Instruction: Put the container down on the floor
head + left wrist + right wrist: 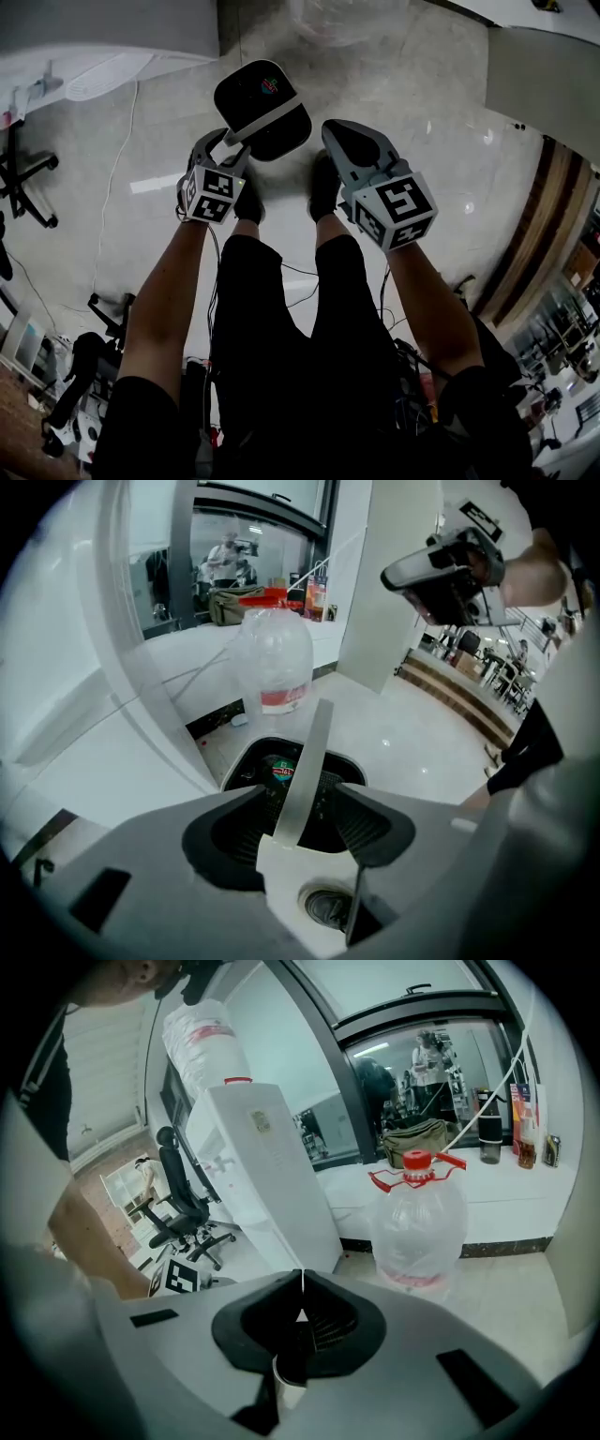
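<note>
The left gripper's jaws are standing wide apart, the white handle rising loose between them. Its black container is sitting on the floor by the person's feet. The right gripper's jaws are pressing together, holding nothing.

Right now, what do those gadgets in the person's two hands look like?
The left hand-held gripper and right hand-held gripper are grey plastic shells with black ribbed pads inside. Each carries a white cube printed with black square markers. The forearms are bare.
</note>
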Demonstrator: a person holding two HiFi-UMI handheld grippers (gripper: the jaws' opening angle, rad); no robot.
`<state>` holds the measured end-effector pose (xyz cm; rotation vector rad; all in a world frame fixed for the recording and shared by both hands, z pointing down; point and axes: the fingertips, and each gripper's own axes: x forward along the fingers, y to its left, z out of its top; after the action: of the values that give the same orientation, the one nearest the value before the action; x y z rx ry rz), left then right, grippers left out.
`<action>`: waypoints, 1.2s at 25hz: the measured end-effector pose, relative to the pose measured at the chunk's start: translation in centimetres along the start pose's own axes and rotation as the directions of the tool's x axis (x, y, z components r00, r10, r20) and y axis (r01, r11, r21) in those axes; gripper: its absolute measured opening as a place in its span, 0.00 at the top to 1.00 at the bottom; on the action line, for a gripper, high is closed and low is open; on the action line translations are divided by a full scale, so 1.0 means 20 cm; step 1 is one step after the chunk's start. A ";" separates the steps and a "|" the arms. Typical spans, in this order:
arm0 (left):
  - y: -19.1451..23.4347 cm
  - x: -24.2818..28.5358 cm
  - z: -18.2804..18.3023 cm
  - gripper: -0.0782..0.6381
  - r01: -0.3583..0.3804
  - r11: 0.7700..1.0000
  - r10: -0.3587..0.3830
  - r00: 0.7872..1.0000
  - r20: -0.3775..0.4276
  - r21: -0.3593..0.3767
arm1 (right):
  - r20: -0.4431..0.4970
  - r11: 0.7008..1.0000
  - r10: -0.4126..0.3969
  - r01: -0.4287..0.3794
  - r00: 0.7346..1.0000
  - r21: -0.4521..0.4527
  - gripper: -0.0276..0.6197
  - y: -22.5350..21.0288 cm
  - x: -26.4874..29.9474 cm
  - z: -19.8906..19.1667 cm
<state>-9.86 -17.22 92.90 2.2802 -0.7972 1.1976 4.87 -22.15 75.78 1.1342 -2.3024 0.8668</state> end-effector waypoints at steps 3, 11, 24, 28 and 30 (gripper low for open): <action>0.00 -0.15 0.09 0.57 -0.015 0.998 0.018 0.999 0.051 -0.060 | 0.006 1.000 0.002 -0.002 1.000 -0.014 0.94 0.05 -0.05 0.09; -0.13 -0.63 0.44 0.64 0.014 0.991 0.018 0.974 0.226 -0.136 | 0.057 1.000 -0.006 0.007 0.998 -0.012 0.94 0.18 -0.22 0.33; -0.13 -1.30 0.87 0.85 -0.036 0.973 0.129 0.902 0.411 -0.226 | 0.104 1.000 0.007 -0.005 0.995 -0.016 0.94 0.43 -0.51 0.69; -0.17 -1.47 1.00 0.87 0.004 0.964 0.122 0.881 0.457 -0.265 | 0.117 1.000 -0.001 0.002 0.993 -0.011 0.94 0.48 -0.61 0.80; -0.20 -1.55 1.04 0.87 0.033 0.957 0.113 0.874 0.473 -0.289 | 0.134 1.000 -0.001 0.005 0.991 -0.029 0.94 0.53 -0.65 0.87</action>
<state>-9.13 -18.35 55.39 2.3396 -1.1200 0.4650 2.05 -22.18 51.80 1.2161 -2.4120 0.7743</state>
